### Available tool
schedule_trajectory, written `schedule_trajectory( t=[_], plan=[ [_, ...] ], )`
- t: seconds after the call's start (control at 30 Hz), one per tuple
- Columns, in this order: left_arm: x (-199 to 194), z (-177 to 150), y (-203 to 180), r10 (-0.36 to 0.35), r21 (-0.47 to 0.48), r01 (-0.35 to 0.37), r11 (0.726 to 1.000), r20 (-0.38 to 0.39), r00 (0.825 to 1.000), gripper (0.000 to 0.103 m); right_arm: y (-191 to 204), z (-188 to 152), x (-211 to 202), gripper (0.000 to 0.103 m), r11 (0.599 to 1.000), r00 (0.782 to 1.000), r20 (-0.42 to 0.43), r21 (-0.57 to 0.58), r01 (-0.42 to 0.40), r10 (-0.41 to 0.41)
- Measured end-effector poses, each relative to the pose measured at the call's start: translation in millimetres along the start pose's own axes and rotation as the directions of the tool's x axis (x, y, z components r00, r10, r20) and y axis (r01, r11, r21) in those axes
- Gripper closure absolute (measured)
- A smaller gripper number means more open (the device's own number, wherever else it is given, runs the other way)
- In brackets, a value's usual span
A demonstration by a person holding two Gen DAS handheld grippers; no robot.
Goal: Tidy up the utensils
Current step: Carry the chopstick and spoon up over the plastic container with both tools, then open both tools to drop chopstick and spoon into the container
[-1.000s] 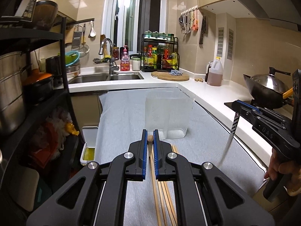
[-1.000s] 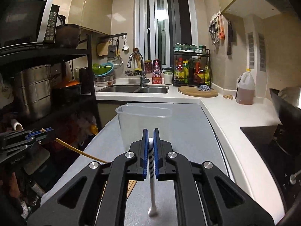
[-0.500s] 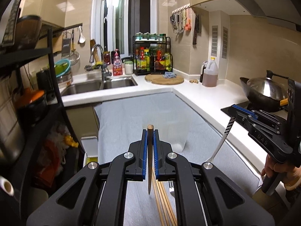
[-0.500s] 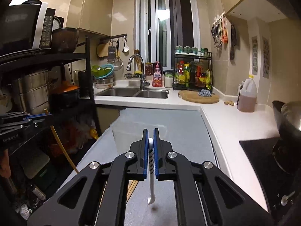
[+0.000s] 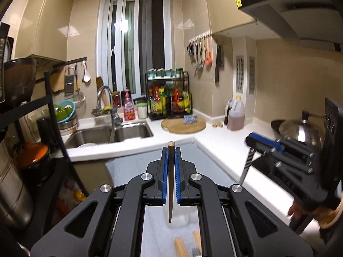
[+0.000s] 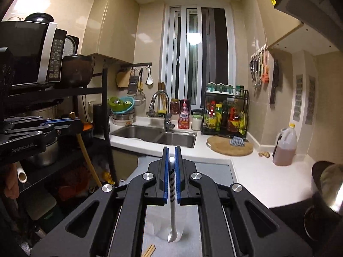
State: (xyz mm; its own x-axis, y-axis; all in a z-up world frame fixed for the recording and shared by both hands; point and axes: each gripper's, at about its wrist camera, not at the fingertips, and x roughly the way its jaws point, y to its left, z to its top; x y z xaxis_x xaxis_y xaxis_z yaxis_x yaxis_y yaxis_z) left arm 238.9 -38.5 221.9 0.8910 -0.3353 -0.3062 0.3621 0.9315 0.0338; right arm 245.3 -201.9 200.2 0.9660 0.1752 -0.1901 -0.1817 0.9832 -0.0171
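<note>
Left gripper (image 5: pixel 171 150): its jaws are pressed together on a dark chopstick (image 5: pixel 170 184), near the top end of it. The stick hangs straight down between the blue pads, with the thin tip free in the air.
Chopstick, handling: I judge it light and stiff, and smooth, so it can slide or swing in the pads. A hold near the thick end, as now, lets it hang true for a drop into a holder.
Chopstick, look: dark brown, thin, tapering to a point, with a round pale end on top.
Clear container (image 5: pixel 178 216): it stands on the grey mat (image 5: pixel 154 227), below both grippers. It is see-through and probably light, so a bump could tip it.
Loose chopsticks (image 5: pixel 180 248): pale wooden ones lie on the mat near the container, not yet picked up.
Right gripper (image 6: pixel 171 150): its jaws are also pressed together, pinching a spoon (image 6: pixel 173 194) at the upper handle. The bowl of the spoon hangs down over the container.
Spoon, handling: I judge it hard, glazed and slippery, perhaps ceramic and so fragile; it should be lowered and not dropped.
Spoon, look: white, slim, with dark stripes on the handle and a small bowl.
</note>
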Motion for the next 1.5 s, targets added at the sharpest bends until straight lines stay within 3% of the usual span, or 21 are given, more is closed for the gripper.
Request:
schedule_trajectory(
  t=[0.3,0.67,1.03,1.1,1.17,1.2,1.23,1.3,1.5],
  plan=[
    [52.0,20.1,2.9,-0.036,-0.040,0.036,0.999,0.005,0.999,0.097,-5.2,15.2,56.4,0.098,1.000,1.000,-0.010,-0.003,-0.007,0.007],
    [119.7,-40.2,12.4,-0.052,-0.065,0.043,0.997,-0.131,0.990,0.097,-17.7,-44.4,105.3,0.098,0.998,0.991,-0.136,0.063,0.006,0.002],
    [141.7,-65.6,21.4,-0.034,-0.073,0.020,0.997,-0.188,0.982,0.097,-18.9,-77.0,118.7,0.097,0.996,0.980,-0.197,0.086,0.006,0.011],
    [142.5,-68.7,24.4,-0.023,-0.082,0.006,0.997,-0.203,0.979,0.089,-19.3,-83.3,120.2,0.097,0.996,0.975,-0.223,0.093,0.001,0.020],
    [138.6,-72.6,25.6,0.008,-0.080,-0.024,0.996,-0.199,0.980,0.032,-20.5,-88.8,119.8,0.093,0.994,0.970,-0.241,0.113,0.005,0.022],
    [133.5,-73.7,26.0,0.047,-0.071,-0.060,0.996,-0.177,0.983,0.022,-21.3,-90.6,118.0,0.086,0.992,0.970,-0.242,0.122,0.006,0.024],
    [128.4,-74.4,25.9,0.074,-0.063,-0.085,0.994,-0.157,0.985,0.017,-22.8,-91.7,114.0,0.074,0.991,0.971,-0.239,0.136,0.009,0.024],
    [119.5,-75.6,26.3,0.099,-0.037,-0.106,0.994,-0.148,0.984,0.014,-24.1,-92.9,104.4,0.064,0.989,0.975,-0.222,0.148,0.027,0.007],
    [86.7,-84.0,29.8,0.138,-0.057,-0.148,0.987,-0.149,0.979,0.010,-19.9,-94.2,66.5,0.049,0.983,0.982,-0.186,0.172,0.058,-0.025]
  ],
)
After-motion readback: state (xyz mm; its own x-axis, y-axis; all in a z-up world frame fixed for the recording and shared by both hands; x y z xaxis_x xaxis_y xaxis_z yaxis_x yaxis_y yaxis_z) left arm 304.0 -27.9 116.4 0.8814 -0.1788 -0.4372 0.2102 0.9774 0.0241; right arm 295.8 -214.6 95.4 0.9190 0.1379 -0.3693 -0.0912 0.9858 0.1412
